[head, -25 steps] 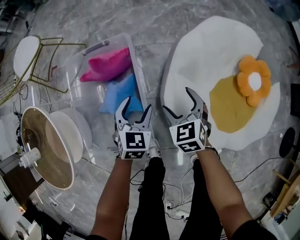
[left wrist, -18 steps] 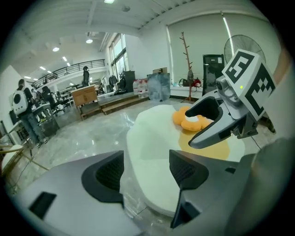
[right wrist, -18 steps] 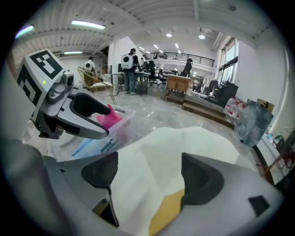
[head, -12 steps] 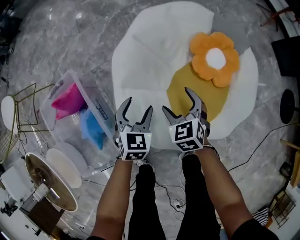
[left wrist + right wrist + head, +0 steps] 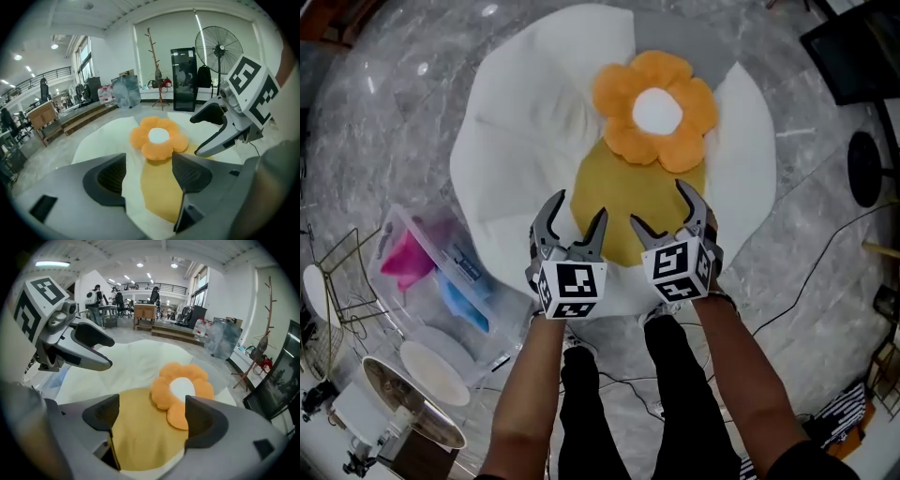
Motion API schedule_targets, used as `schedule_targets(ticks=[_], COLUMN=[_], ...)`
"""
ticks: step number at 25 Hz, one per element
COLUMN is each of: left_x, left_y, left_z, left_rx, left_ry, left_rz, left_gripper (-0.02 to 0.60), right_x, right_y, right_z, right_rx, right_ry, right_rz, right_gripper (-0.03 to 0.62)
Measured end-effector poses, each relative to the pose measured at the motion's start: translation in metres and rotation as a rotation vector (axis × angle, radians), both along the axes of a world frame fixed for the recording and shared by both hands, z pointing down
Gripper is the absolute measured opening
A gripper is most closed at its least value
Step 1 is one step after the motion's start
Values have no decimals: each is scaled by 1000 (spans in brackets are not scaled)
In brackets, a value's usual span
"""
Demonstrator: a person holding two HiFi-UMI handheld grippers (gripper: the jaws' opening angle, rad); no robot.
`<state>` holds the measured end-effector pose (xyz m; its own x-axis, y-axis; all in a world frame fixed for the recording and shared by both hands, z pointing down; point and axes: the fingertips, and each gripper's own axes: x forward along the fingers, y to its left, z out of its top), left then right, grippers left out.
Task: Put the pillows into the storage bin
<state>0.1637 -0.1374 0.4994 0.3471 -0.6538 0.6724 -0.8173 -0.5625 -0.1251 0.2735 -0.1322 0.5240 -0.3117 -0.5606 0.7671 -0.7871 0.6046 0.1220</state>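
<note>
The orange flower pillow (image 5: 654, 111) lies on the egg-shaped rug (image 5: 520, 141), at the far edge of its yellow yolk. Above the rug's near edge, side by side, the left gripper (image 5: 578, 208) and the right gripper (image 5: 659, 206) each hold their jaws spread wide with nothing between them. Just off the rug's near-left edge stands the clear storage bin (image 5: 478, 274), with a pink pillow (image 5: 405, 261) and a blue pillow (image 5: 461, 302) inside.

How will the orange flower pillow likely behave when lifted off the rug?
The flower pillow looks plump and plush, so probably soft and light for its size. Its separate petals may sag if gripped by one edge. Lying flat on the rug, it seems unlikely to roll.
</note>
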Motion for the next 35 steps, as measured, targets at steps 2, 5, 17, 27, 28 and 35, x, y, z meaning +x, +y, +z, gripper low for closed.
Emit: schedule_targets(ticks=[2,5,17,27,28,35], left_x=[21,48,109,126,129,140], left_y=[-8,-18,-70,-104,-106,-111], left_z=[11,30,119,171,178,222], left_rx=[-6,-22,-153,-200,-214,-309], left_ry=[-4,-5,-16,-38,-44,-173], left_rz=[8,15,15,35,43,91], left_gripper=[315,314,316,345,350,351], right_x=[23,51,108,121,121,128], right_y=[-6,-15,-70,-95,-97,-107], right_z=[11,31,124,178,183,209], right_rx=[-7,-26,-85,-128,-130,-123], right_ry=[0,-7,-37,-67,-64,46], right_rz=[12,26,64,77,73,20], right_gripper=[457,457,486,518,518,455])
